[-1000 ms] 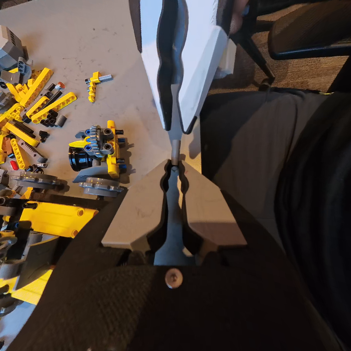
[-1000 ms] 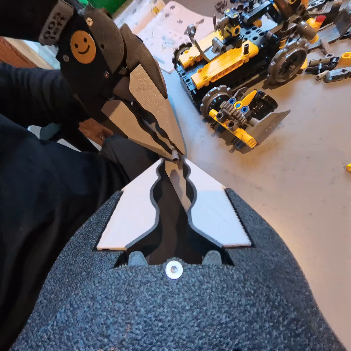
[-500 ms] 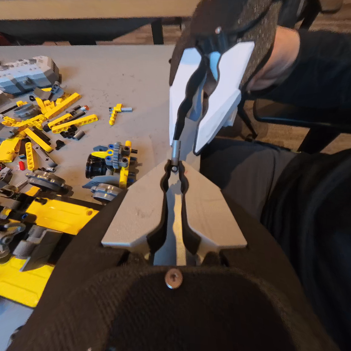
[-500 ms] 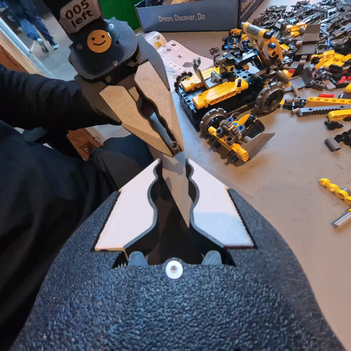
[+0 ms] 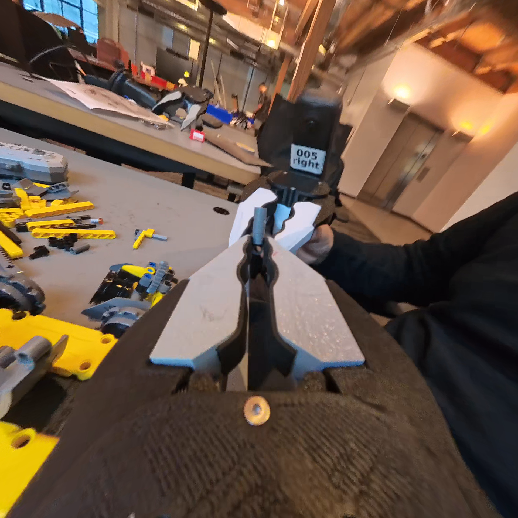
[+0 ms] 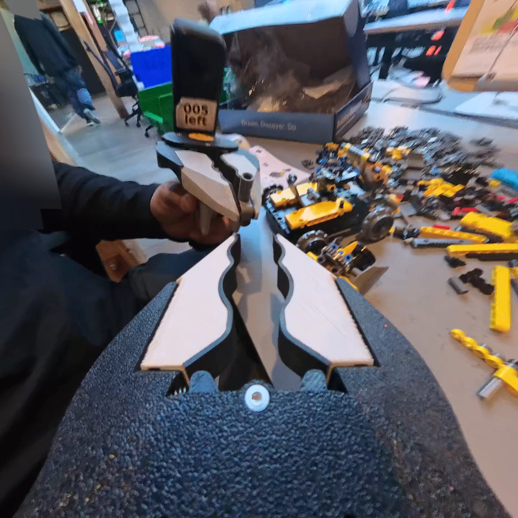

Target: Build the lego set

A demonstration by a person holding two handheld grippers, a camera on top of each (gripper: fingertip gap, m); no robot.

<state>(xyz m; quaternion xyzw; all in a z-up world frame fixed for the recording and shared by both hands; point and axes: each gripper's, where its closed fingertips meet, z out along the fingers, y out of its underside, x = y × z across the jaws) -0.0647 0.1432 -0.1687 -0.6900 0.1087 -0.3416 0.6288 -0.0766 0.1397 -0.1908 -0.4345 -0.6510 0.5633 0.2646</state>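
Observation:
My left gripper (image 5: 257, 242), with grey fingers, is shut on a small grey tube piece (image 5: 259, 225) that sticks out upright past its tips, held in the air off the table's near edge. It also shows in the right wrist view (image 6: 246, 215), with the tube (image 6: 246, 190) in it and a hand on its handle. My right gripper (image 6: 256, 238), with pale fingers, is open and empty, just below and in front of the left one. In the left wrist view its white fingers (image 5: 301, 224) stand apart right behind the tube, not touching it.
A yellow and black toy vehicle model (image 6: 316, 207) and a small geared part with a grey blade (image 5: 134, 288) stand on the grey table (image 5: 157, 201). Yellow beams (image 5: 73, 232), a heap of loose pieces (image 6: 420, 157), an open dark box (image 6: 294, 84). My two grippers' fingertips are within a few centimetres of each other.
Both grippers have tilted up from facing the table to facing the room. The right gripper has drawn back from the tube and opened wider. The left stays shut on it.

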